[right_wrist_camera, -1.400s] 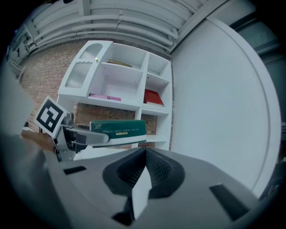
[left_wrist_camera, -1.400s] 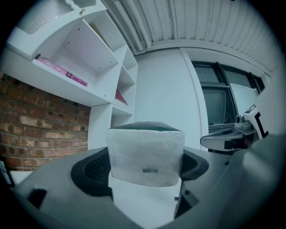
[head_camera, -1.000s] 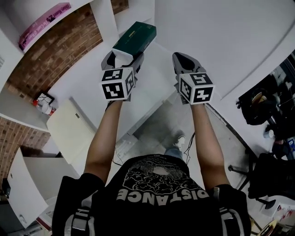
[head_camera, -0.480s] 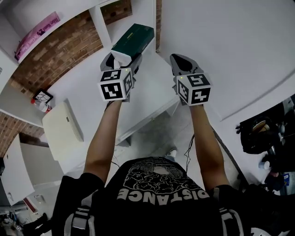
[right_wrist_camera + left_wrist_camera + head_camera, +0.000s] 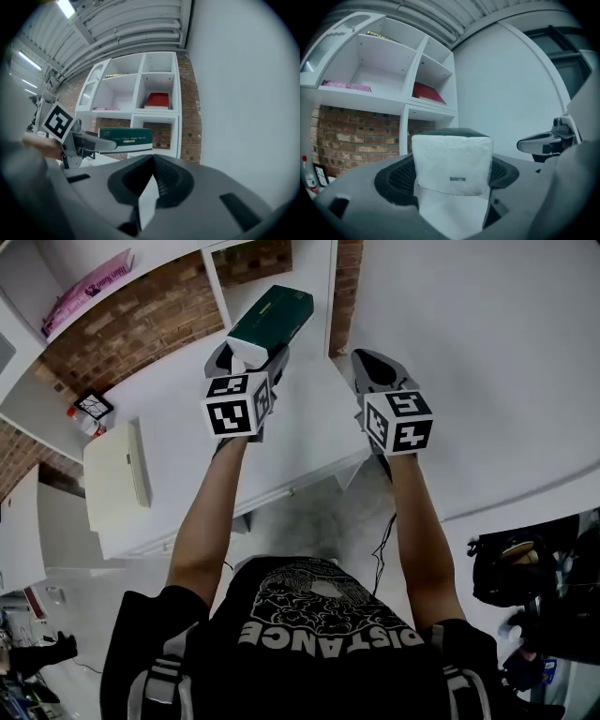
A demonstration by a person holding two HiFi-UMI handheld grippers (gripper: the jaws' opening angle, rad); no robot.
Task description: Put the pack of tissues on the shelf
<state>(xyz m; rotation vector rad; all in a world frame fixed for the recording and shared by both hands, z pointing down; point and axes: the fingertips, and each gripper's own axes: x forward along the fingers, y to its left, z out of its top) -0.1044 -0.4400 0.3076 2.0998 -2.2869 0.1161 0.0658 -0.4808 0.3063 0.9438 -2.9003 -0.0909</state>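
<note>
Left hand-held gripper [image 5: 251,357] is clenching the white end of the dark-green-and-white rectangular pack of tissues [image 5: 272,315]. In the left gripper view the pack [image 5: 452,159] is filling the gap between the jaws. The pack is being held in the air over the far part of the white tabletop [image 5: 187,456], pointing toward the white open-fronted shelf [image 5: 405,101] but standing apart from it. Right hand-held gripper [image 5: 377,371] is hanging just beside, jaws closed together on nothing [image 5: 150,183], with the pack [image 5: 125,137] showing to its left. The shelf's compartments are facing the grippers with open air between. A vertical divider is splitting the columns, and the low bay under them is showing the red brick wall [image 5: 141,320] at its back. A flat pink box [image 5: 346,86] is lying in a left compartment and a flat red object [image 5: 427,93] in a right one. On the tabletop, a cream flat rectangular box [image 5: 112,474] is lying well to the left, near the front edge. A plain white wall [image 5: 469,352] is bounding the space on the right.
</note>
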